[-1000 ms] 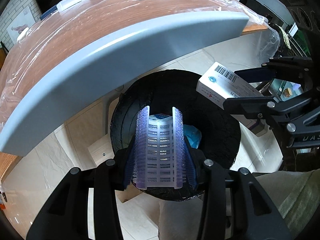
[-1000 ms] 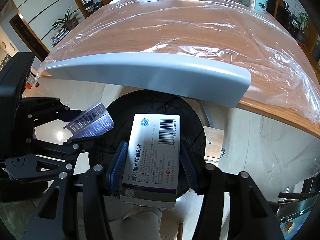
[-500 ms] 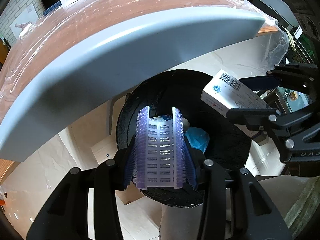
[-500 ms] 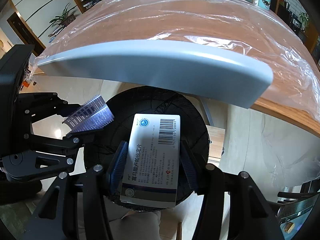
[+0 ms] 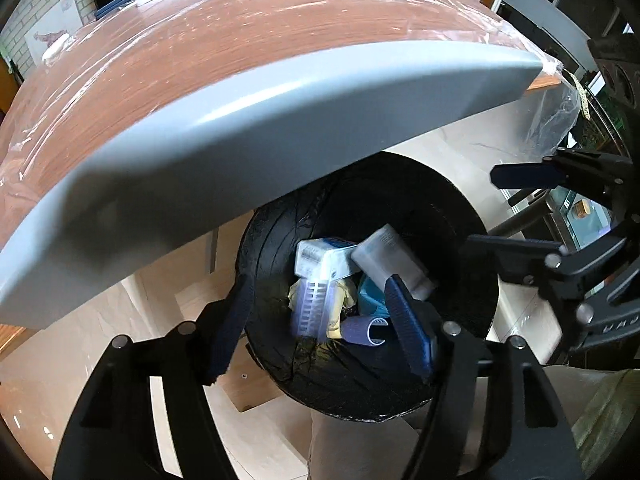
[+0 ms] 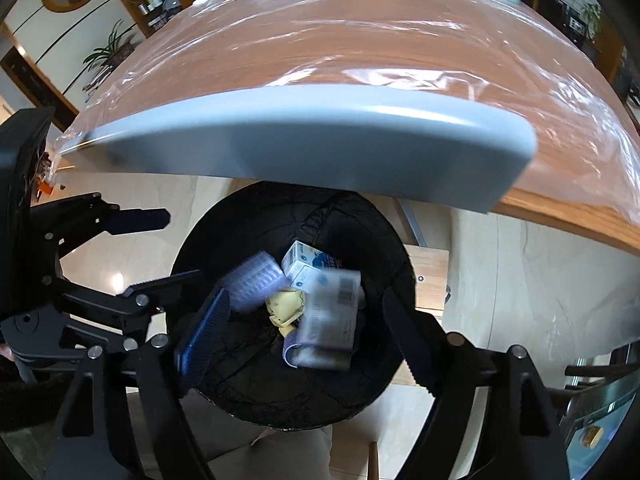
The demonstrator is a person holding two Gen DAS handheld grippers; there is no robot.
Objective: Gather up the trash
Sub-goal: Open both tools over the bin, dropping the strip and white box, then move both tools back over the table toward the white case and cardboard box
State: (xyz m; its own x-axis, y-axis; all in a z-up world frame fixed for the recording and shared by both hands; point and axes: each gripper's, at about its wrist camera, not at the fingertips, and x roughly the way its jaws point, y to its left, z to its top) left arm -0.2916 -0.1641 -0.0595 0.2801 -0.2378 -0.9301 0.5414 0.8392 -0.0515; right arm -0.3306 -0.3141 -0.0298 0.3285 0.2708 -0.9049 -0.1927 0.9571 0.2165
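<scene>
Left wrist view: dropping step is caught mid-release. Jaws of the left gripper (image 5: 320,320) and right gripper (image 6: 304,336) are opening, nothing clamped; purple strip (image 5: 310,308) and medicine box (image 6: 330,312) are seen blurred inside the black bin (image 5: 472,248), centre frame. Next, more trash presumably gets fetched from the counter (image 5: 240,40).

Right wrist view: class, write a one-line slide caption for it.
Right gripper, jaws opening, above the black bin as a barcoded box and ridged purple piece drop among trash.

Med box (image 6: 332,312) motion-blurred, print unreadable; bin (image 6: 240,392) far rim hidden behind grey table edge (image 6: 320,140).
</scene>
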